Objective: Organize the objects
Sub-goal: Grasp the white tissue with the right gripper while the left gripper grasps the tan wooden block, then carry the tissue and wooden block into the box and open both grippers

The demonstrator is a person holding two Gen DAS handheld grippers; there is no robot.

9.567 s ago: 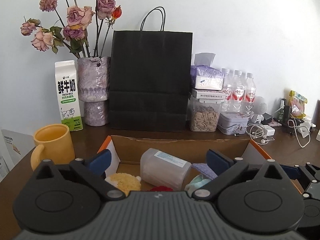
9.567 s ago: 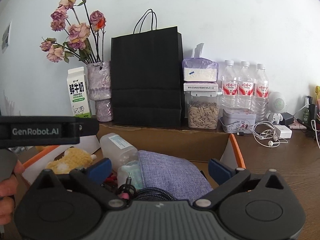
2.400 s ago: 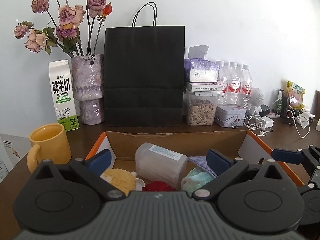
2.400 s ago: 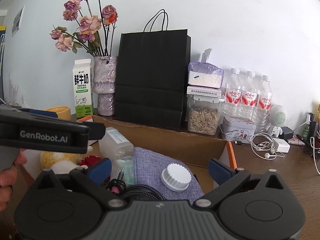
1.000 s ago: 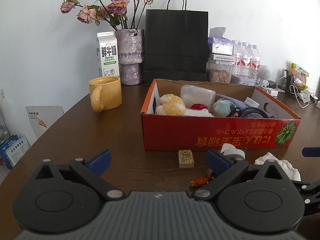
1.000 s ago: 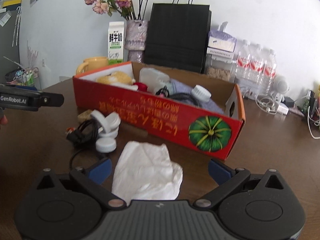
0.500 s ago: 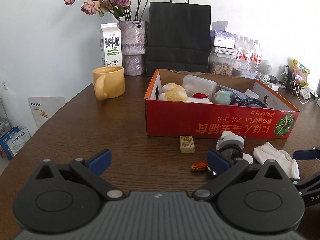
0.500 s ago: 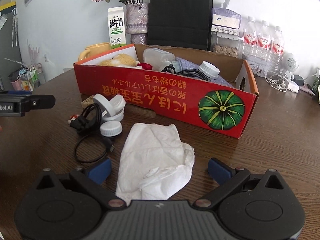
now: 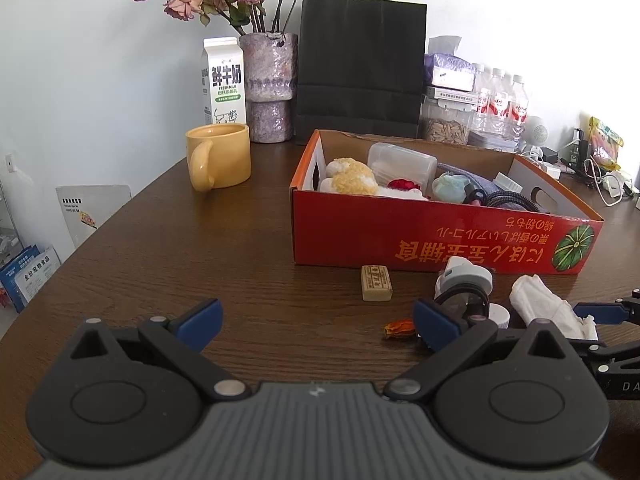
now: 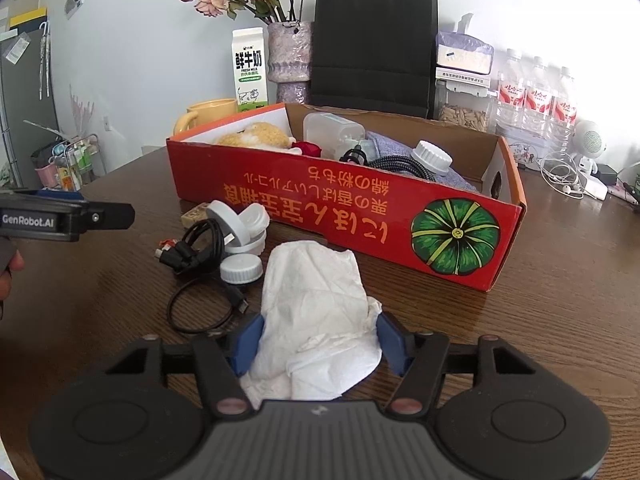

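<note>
The right claw (image 10: 318, 344) sits low over the worktop (image 10: 560, 300) in front of the red box (image 10: 360, 208), and its jaws have just been closing. A crumpled white tissue (image 10: 316, 316) lies between them, its near end bunched between the blue pads (image 10: 248, 344) — the pads touch its two sides, so the claw has hold of the tissue, which still rests on the wood. The far end of the tissue reaches almost to the box's front wall.

The left claw (image 9: 316, 320) stands wide open with nothing between its jaws, over bare worktop in front of the box's left end. In the right wrist view it shows at the left edge, with part of a hand (image 10: 10, 272) behind it.

Just in front of the box, left of the tissue, lies a small cluster: a white flip-top cap (image 10: 240, 224), a white screw cap (image 10: 241, 270) beside it, and a coiled black cable (image 10: 200, 280) touching both. A small tan block (image 9: 376, 288) lies near the box's front wall, further left, and a bit of orange wrapper (image 9: 400, 326) lies apart from it, nearer the left claw.

Inside the box are a yellow plush (image 9: 352, 176) at the left end, a clear plastic container (image 9: 400, 162), something red (image 9: 402, 185), a pale green thing (image 9: 450, 186), grey cloth (image 10: 400, 152) and a white lid (image 10: 432, 157) on the cloth.

Left of the box stands a yellow mug (image 9: 220, 156) — upright, handle towards the camera. Behind the box, against the wall, are a milk carton (image 9: 224, 80), a vase (image 9: 270, 88) of dried roses and a black paper bag (image 9: 360, 68).
</note>
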